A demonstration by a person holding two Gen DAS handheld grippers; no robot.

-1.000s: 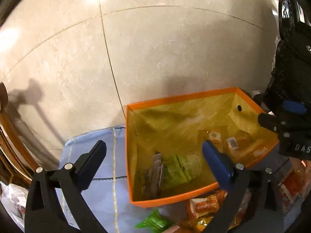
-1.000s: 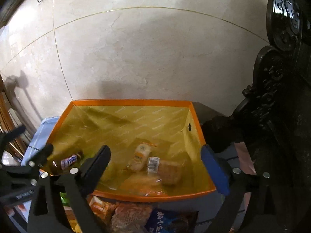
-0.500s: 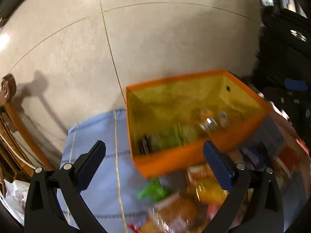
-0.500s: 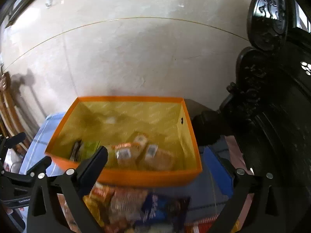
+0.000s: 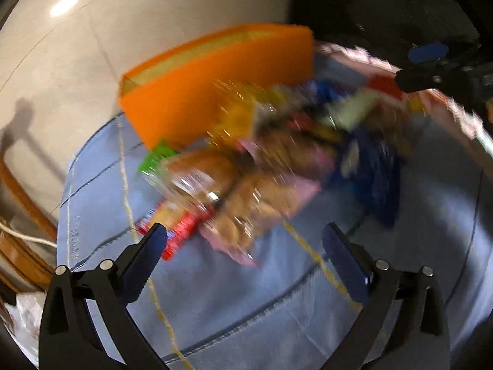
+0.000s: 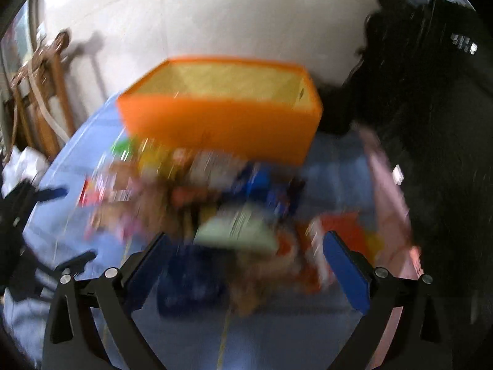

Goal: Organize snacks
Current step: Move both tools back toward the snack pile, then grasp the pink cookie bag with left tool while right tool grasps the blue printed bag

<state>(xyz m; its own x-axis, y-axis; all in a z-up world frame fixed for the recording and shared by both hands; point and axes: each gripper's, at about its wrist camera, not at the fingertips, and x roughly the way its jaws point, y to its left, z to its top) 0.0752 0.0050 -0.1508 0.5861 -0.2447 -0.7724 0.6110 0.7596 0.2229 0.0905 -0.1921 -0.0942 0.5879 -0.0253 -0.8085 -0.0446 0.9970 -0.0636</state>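
A: What has changed in the last second?

B: Both views have dropped and pulled back. A second ago each looked down into the orange box; now only its front wall shows and the loose snacks fill the middle. My guess is the hands are coming back for another packet.

A: And the tools?

B: The left gripper has its jaws wide apart with nothing between them. The right gripper is the same, spread and empty, hovering over the pile.

A: Where do things lie?

B: The box stands at the far edge of the blue cloth, by the pale wall. The snacks sit in a heap just in front of it, across the middle of the cloth.

A: How do they look?

B: Badly blurred. I make out a red packet, a green one nearest the box and a dark blue bag. Shiny, crinkly wrappers, probably slippery.
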